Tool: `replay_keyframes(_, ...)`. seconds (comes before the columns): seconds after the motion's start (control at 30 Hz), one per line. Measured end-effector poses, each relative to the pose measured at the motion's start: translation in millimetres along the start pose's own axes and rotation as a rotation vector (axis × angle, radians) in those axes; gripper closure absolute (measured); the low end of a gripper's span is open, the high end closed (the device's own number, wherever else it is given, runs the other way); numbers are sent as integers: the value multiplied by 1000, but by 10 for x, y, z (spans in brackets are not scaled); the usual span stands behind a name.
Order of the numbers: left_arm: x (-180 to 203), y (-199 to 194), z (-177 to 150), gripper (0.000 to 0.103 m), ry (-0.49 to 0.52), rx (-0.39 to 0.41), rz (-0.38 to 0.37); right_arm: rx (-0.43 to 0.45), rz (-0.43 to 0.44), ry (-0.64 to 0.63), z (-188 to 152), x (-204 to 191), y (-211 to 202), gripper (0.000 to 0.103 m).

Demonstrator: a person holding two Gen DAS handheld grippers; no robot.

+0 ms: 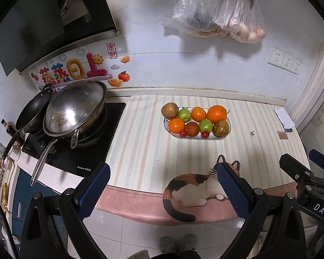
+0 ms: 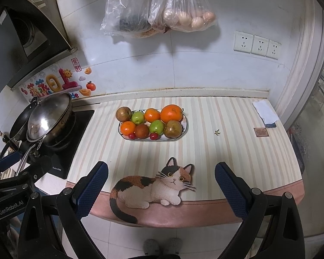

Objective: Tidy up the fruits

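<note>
A white oval plate (image 1: 166, 127) (image 2: 184, 127) full of fruit sits at the back of the striped counter mat (image 1: 140, 142) (image 2: 216, 151). It holds oranges (image 1: 216, 113) (image 2: 171, 113), green apples (image 1: 184, 114) (image 2: 156, 127), brownish apples (image 1: 169, 110) (image 2: 123, 114) and small red fruits (image 1: 205, 134) (image 2: 154, 136). My left gripper (image 1: 162, 188) is open and empty, held back over the counter's front edge. My right gripper (image 2: 161, 187) is open and empty at the same distance, and it shows at the right of the left wrist view.
A gas hob with a steel wok (image 1: 75, 110) (image 2: 49, 116) and a black pan (image 1: 33, 113) stands at the left. A cat picture (image 1: 192, 191) (image 2: 153, 187) marks the mat's front edge. Bags (image 1: 218, 13) (image 2: 159, 8) hang on the wall. A folded cloth (image 1: 284, 117) (image 2: 265, 112) lies at the far right.
</note>
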State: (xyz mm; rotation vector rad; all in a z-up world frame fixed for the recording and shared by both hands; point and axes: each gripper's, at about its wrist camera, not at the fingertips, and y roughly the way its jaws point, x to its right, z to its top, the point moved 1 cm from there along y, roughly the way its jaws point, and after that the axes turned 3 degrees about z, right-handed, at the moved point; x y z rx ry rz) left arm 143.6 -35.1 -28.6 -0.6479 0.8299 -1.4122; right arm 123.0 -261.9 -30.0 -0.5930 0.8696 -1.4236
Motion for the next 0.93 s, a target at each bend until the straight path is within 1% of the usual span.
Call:
replay_keyframes(0.83,25,-11,13,2,9,3,-10,5,-3,7,-37,29,2,2)
replay_keyframes(0.93,34,-39,23,2,2,13,-12,5,-1,8,-40,25,-2,2)
